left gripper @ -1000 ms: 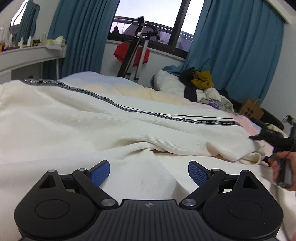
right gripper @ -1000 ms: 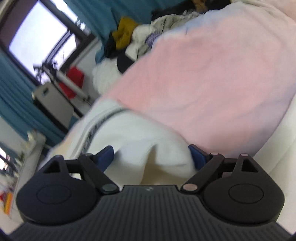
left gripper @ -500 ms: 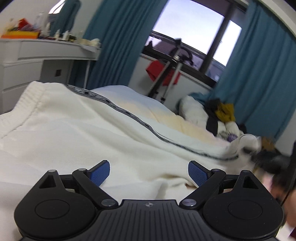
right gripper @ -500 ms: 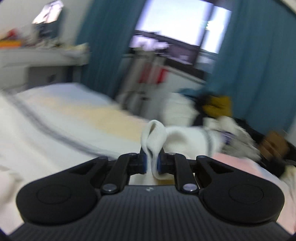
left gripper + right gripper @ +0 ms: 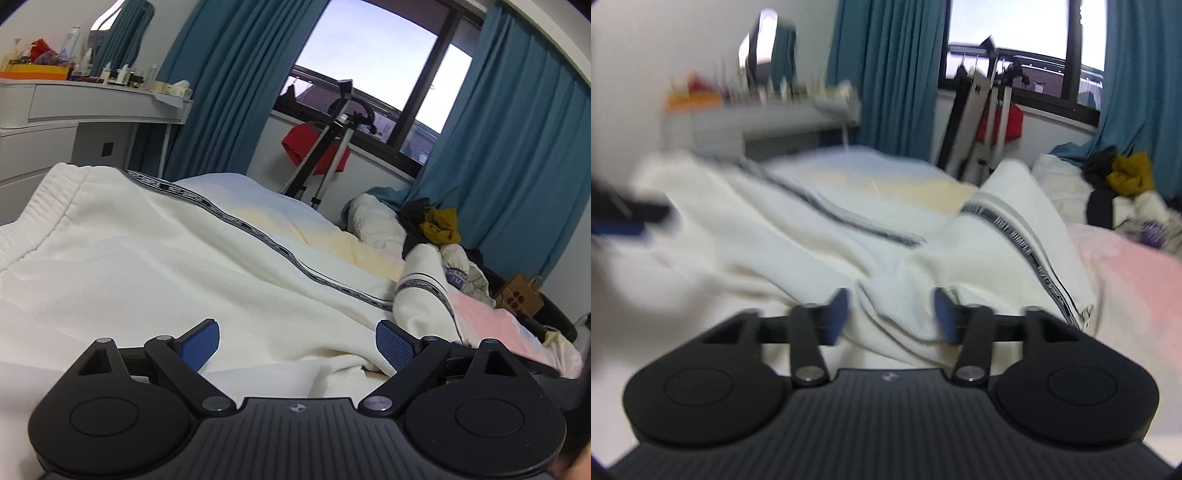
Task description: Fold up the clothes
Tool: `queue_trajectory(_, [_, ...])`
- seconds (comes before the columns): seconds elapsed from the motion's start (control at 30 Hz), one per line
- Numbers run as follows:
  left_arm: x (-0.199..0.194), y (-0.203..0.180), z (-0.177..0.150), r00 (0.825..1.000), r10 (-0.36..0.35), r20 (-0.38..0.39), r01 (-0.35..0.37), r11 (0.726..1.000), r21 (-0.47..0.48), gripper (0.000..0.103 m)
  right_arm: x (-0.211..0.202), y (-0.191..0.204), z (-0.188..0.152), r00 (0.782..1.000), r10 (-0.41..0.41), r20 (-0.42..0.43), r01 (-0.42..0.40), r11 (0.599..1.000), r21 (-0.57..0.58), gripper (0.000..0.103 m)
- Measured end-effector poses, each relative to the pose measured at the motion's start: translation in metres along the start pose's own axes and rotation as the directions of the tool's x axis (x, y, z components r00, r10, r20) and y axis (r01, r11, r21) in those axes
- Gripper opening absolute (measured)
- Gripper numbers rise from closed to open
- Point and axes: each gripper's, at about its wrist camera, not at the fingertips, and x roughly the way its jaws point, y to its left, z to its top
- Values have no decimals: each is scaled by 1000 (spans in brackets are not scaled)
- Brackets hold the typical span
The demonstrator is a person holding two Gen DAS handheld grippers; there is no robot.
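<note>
Cream trousers (image 5: 184, 266) with a black patterned side stripe lie spread over the bed, elastic waistband at the far left. One leg end (image 5: 424, 291) is folded back on itself at the right and stands up in a hump. My left gripper (image 5: 295, 339) is open just above the cloth, nothing between its blue pads. In the right wrist view my right gripper (image 5: 892, 314) is opening. A ridge of the trousers (image 5: 775, 236) lies between its pads, which do not press on it. The folded leg (image 5: 1015, 229) sits just beyond on the right. The picture is blurred.
A white dresser (image 5: 92, 107) with bottles stands at the left. A tripod (image 5: 325, 155) and red cloth are under the window. A heap of other clothes (image 5: 439, 229) lies at the bed's far end, with pink sheet (image 5: 491, 321) and a brown paper bag (image 5: 521, 295) on the right.
My right gripper closed on the leg end, carried it across over the trousers, and has let it go. The left gripper shifted slightly and rolled, staying open.
</note>
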Motion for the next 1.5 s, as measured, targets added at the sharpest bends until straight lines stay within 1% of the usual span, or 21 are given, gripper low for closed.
queue_trajectory(0.03, [1, -2, -2, 1000, -2, -2, 2, 1000, 9, 93, -11, -11, 0, 999, 29, 23, -31, 996, 81, 73])
queue_trajectory(0.1, [2, -5, -6, 1000, -4, -5, 4, 1000, 27, 93, -34, -35, -1, 994, 79, 75, -96, 962, 258, 73])
queue_trajectory(0.17, [4, -8, -11, 1000, -7, -10, 7, 999, 44, 93, -44, -64, -3, 991, 51, 121, -101, 882, 460, 76])
queue_trajectory(0.27, [4, -14, -17, 1000, -15, -25, 17, 998, 65, 93, -38, -104, -19, 997, -50, 61, -3, 747, 664, 79])
queue_trajectory(0.3, [4, -14, -19, 999, -18, -27, 20, 998, 66, 93, -35, -117, -29, 996, -69, 47, 15, 696, 717, 79])
queue_trajectory(0.4, [4, -16, -24, 999, -37, -33, 38, 999, 33, 93, -24, -148, -68, 998, -47, 34, -4, 537, 843, 78])
queue_trajectory(0.43, [4, -16, -26, 998, -47, -34, 48, 999, 25, 93, -19, -157, -77, 999, -41, 34, -9, 499, 867, 75])
queue_trajectory(0.5, [4, -20, -29, 998, -58, -34, 59, 998, 32, 93, -10, -170, -82, 997, -34, 76, -52, 455, 889, 75])
queue_trajectory(0.53, [4, -22, -31, 997, -63, -34, 64, 997, 38, 93, -7, -174, -81, 994, -31, 106, -81, 443, 893, 75])
queue_trajectory(0.57, [5, -24, -33, 997, -68, -34, 69, 997, 45, 93, -3, -177, -78, 990, -26, 140, -114, 445, 888, 76])
queue_trajectory(0.63, [6, -27, -38, 996, -77, -40, 79, 996, 52, 93, 10, -179, -71, 987, -4, 158, -137, 479, 867, 76])
queue_trajectory(0.7, [11, -29, -43, 994, -89, -56, 92, 995, 43, 93, 29, -181, -69, 994, 16, 105, -99, 501, 860, 72])
queue_trajectory(0.8, [17, -31, -48, 991, -109, -78, 112, 993, 24, 93, 38, -180, -72, 998, 7, 59, -54, 525, 849, 50])
queue_trajectory(0.83, [19, -31, -48, 990, -118, -80, 119, 993, 6, 93, 35, -179, -70, 999, -12, 52, -37, 543, 839, 31])
queue_trajectory(0.87, [21, -31, -47, 989, -126, -80, 126, 992, -6, 93, 32, -180, -67, 999, -36, 39, -13, 553, 833, 19])
queue_trajectory(0.93, [22, -32, -46, 990, -125, -73, 126, 992, 8, 93, 20, -187, -56, 997, -73, 38, 10, 564, 826, 13])
queue_trajectory(1.1, [16, -29, -44, 989, -129, -71, 130, 992, 2, 93, -32, -227, -13, 975, -218, 35, 114, 632, 767, 12])
queue_trajectory(1.2, [9, -30, -43, 990, -122, -67, 123, 992, 3, 93, -69, -260, 14, 939, -344, -4, 260, 703, 662, 12])
queue_trajectory(1.23, [6, -31, -42, 991, -115, -73, 116, 993, 2, 93, -80, -274, 21, 921, -390, -20, 313, 707, 635, 12])
queue_trajectory(1.33, [-7, -32, -40, 991, -105, -84, 105, 994, -5, 93, -110, -326, 39, 855, -515, -61, 449, 676, 584, 12])
queue_trajectory(1.5, [-21, -39, -34, 989, -132, -72, 132, 991, -2, 93, -114, -385, 63, 765, -633, -119, 621, 675, 398, 11])
